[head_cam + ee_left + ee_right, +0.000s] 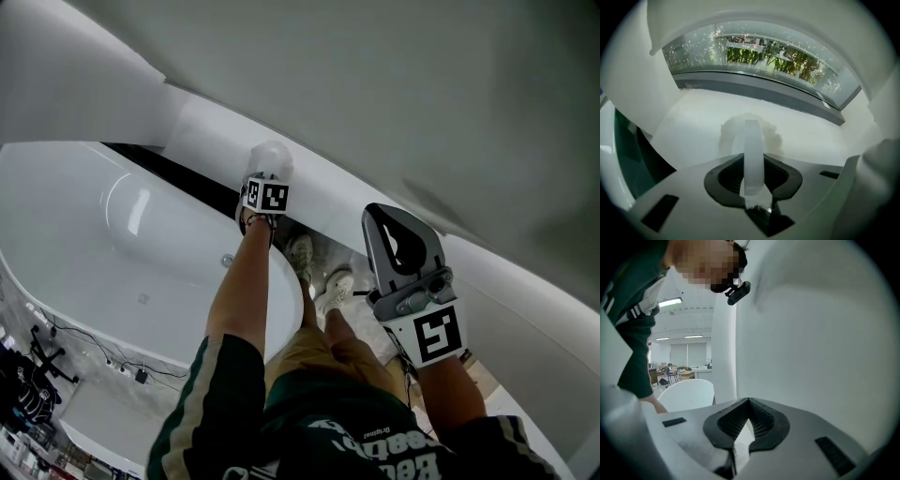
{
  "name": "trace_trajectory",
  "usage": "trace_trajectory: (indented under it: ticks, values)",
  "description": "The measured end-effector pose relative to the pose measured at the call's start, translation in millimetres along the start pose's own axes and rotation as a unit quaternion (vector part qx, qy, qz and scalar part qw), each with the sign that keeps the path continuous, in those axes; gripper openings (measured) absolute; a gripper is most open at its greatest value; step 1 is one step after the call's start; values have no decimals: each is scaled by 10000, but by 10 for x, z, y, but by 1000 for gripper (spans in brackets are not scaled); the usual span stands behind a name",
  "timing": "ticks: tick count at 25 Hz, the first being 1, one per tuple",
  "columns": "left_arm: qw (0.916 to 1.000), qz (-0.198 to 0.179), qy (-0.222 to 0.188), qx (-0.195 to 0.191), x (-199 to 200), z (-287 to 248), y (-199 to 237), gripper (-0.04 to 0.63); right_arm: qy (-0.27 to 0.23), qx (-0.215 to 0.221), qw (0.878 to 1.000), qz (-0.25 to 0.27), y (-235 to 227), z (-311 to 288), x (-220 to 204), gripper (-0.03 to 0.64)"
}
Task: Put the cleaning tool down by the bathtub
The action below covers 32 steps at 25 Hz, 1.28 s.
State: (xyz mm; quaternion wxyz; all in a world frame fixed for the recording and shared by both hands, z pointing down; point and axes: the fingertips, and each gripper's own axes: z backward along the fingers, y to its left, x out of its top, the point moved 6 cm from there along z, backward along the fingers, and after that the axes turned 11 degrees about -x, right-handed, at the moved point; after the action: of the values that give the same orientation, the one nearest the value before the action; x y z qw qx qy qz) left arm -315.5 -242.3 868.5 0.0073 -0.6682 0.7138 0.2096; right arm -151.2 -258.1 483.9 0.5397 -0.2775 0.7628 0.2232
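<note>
1. Head view: the white bathtub (84,253) fills the 9 o'clock side, its curved rim sweeping toward the centre.
2. A pale ledge (356,197) borders it, running from 11 o'clock down to 4 o'clock.
3. The right claw (401,246) sits at 4 o'clock, well apart from the tub. Its own view shows the jaws together with nothing between them.
4. The left claw (753,165) is just above centre in the head view and points steeply down at the ledge. It is clamped on the translucent handle (753,140).
5. The cleaning tool (269,159) has a fluffy white head that lies straight beyond the left claw's tips, at 12 o'clock from them. The handle's long axis runs 6 to 12 o'clock, in line with the claw. The head is near the ledge, but I cannot tell if it touches. The left hand is much the nearer, so the set-down probably needs only a straight drop and release.
</note>
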Motion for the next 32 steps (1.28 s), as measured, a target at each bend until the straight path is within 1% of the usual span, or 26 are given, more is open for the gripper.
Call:
trace_trajectory:
  ticks: [6, 8, 9, 10, 12, 13, 15, 18, 24, 28, 32]
  values:
    - [10000, 23, -38, -72, -21, -9, -8, 97, -69, 24, 10000, -8, 53, 45, 31, 15]
    - [9997, 23, -149, -212, -26, -17, -33, 102, -76, 38, 10000, 32, 67, 46, 40, 15]
    - [9990, 50, -240, -363, -19, -21, -57, 177, -67, 37, 10000, 48, 68, 44, 40, 15]
    - [9980, 83, -337, -529, -5, -18, -90, 223, -64, 32, 10000, 52, 66, 43, 44, 15]
    - [9959, 84, -519, -736, 49, 7, -147, 298, -67, 21, 10000, 17, 55, 51, 60, 15]
    - [9955, 39, -593, -743, 82, 21, -159, 311, -66, 14, 10000, -6, 48, 54, 65, 15]
    - [9956, -61, -659, -663, 126, 35, -151, 314, -61, -8, 10000, -34, 42, 57, 59, 15]
    - [9960, -107, -656, -598, 123, 42, -134, 314, -79, -43, 9999, -44, 35, 78, 31, 15]
    - [9970, -192, -572, -492, 30, 165, -151, 313, -193, -52, 9998, -59, 39, 184, 80, 15]
    - [9961, -243, -702, -476, 40, 338, -191, 313, -302, -62, 9995, -72, 38, 253, 128, 15]
    - [9949, -442, -826, -369, 64, 629, -293, 313, -403, -117, 9990, -176, 4, 422, 234, 15]
